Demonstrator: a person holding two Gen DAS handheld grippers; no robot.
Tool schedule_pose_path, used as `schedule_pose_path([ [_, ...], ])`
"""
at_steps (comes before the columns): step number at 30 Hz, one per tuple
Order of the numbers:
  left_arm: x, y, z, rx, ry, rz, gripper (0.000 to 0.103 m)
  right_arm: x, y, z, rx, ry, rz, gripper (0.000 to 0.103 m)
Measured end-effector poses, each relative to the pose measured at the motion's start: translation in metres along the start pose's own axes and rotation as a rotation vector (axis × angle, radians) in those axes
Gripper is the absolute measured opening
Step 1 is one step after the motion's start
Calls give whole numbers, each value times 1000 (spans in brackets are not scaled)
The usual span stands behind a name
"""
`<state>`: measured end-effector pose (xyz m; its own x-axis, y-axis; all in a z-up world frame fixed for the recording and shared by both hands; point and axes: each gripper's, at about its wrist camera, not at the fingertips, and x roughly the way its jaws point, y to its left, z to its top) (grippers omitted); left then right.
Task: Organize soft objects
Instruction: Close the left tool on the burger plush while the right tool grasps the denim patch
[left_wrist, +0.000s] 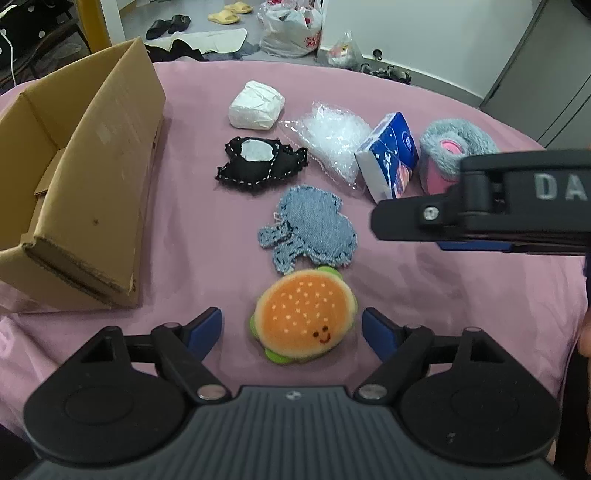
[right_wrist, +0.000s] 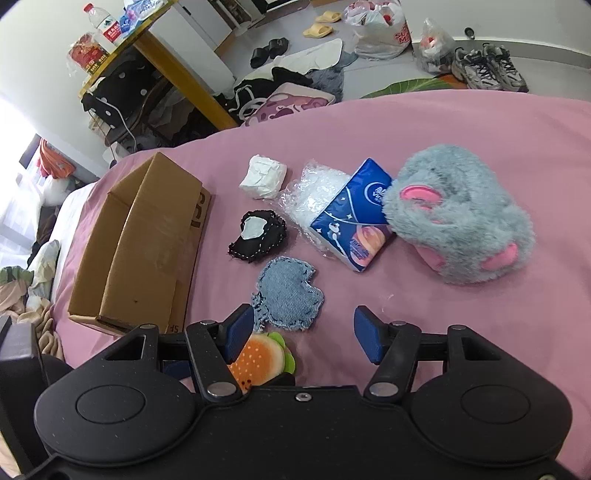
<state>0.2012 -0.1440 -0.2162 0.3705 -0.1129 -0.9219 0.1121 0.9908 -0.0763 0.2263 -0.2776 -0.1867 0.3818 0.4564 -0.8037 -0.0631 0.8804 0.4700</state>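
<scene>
the left tool (left_wrist: 291, 330) has its jaws wide apart with the burger plush (left_wrist: 304, 314) lying between them on the pink sheet (left_wrist: 461, 295), touched by neither pad. just ahead of it lies the denim patch (left_wrist: 310, 230), then the black pouch (left_wrist: 260, 164) and white bundle (left_wrist: 256, 105). the open box (left_wrist: 92, 192) sits ahead to its left. the right tool (right_wrist: 303, 334) is also spread apart and empty, the denim patch just ahead-left, the tissue pack (right_wrist: 354, 225) and grey slipper (right_wrist: 458, 214) ahead to its right.
</scene>
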Motion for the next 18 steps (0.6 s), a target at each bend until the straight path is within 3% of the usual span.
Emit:
schedule_pose_path([
  [2,3,3,1,-24,16,-16,51,5,0,2,-1,7,3,59],
  [18,-22,34,2,-150,-29,25,48,36,3,-5,6,29,33,59],
])
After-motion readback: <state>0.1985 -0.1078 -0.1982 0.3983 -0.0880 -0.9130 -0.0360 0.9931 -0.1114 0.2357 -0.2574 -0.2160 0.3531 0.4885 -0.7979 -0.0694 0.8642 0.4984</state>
